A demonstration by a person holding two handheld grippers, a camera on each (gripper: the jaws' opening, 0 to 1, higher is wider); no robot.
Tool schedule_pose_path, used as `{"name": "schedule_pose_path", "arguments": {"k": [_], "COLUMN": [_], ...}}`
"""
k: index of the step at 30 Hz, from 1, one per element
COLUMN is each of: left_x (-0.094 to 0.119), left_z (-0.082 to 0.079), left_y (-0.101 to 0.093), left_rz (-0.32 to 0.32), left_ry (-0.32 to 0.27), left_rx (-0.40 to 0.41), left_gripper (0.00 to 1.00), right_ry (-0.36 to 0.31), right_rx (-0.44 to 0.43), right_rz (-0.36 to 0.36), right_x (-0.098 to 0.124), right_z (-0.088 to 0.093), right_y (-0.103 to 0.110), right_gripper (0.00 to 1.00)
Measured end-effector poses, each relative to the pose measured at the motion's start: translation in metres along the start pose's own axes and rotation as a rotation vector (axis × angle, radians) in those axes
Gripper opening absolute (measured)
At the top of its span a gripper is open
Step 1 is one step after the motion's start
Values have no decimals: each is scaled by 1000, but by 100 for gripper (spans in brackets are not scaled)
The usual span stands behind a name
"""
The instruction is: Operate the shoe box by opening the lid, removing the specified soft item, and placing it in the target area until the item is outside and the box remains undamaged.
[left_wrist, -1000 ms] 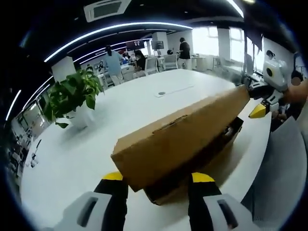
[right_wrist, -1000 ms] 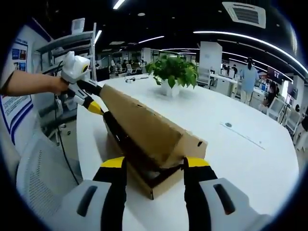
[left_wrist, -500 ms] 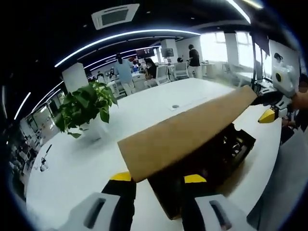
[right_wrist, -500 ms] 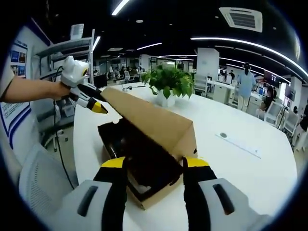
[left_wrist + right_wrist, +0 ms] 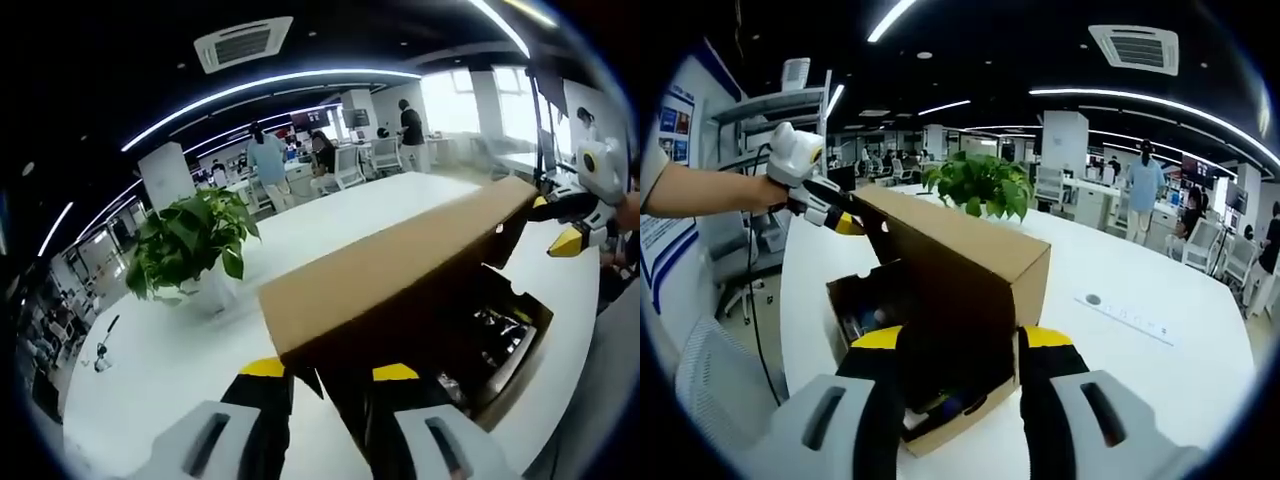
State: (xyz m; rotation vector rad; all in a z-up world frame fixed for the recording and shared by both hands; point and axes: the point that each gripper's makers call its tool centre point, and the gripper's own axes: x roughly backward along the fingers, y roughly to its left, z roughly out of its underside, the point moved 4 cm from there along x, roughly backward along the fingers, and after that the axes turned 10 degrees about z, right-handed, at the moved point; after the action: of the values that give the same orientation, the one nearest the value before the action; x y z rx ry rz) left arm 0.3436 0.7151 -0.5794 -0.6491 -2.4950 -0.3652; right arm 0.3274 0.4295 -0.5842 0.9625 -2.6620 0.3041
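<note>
2 yellow-tipped grey fingers of my left gripper (image 5: 330, 372) rise from the bottom of the left gripper view, parted by a moderate gap, and the near end of the brown cardboard shoe-box lid (image 5: 400, 272) sits right above and between them. I cannot tell whether the tips actually pinch the lid's edge or only stand at it. The lid is raised and tilted, running away from me toward my right gripper (image 5: 566, 241), which shows at the far end beside the lid's corner, held in my hand (image 5: 630, 212).

In the right gripper view my right gripper (image 5: 952, 340) shows its 2 fingers parted the same way, with the lid's end panel (image 5: 960, 270) hanging down between them; contact is again not clear. At the far corner of the lid my left gripper (image 5: 848, 224) touches or nearly touches the cardboard, my forearm (image 5: 700, 190) reaching in level from the left.

Under the lifted lid the open brown cardboard box base (image 5: 845, 300) rests on the white table (image 5: 1160, 370), near its edge. Its inside is dark, with small coloured things I cannot make out. Beyond the box a green potted plant (image 5: 980, 185) in a white pot stands on the same table, well apart from it.
</note>
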Motion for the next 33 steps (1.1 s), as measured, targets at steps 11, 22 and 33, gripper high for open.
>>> {"name": "schedule_pose_path", "arguments": {"k": [11,22,33], "left_x": [-14,-28,-40], "left_z": [-15,-22,-26], "left_y": [19,34,45], "left_rz": [-42,-70,-78], "left_ry": [-19,-28,-29], "left_rx": [12,17,21], "left_gripper": [19,10,4], "right_ry": [-19,-27,-20], "right_rx": [1,-1,-23], "right_rz": [29,54,101], "right_x": [-14,-28,-40], "right_z": [-12,-18,-19], "right_y": [-16,-32,-54], "right_gripper": [39,35,28]}}
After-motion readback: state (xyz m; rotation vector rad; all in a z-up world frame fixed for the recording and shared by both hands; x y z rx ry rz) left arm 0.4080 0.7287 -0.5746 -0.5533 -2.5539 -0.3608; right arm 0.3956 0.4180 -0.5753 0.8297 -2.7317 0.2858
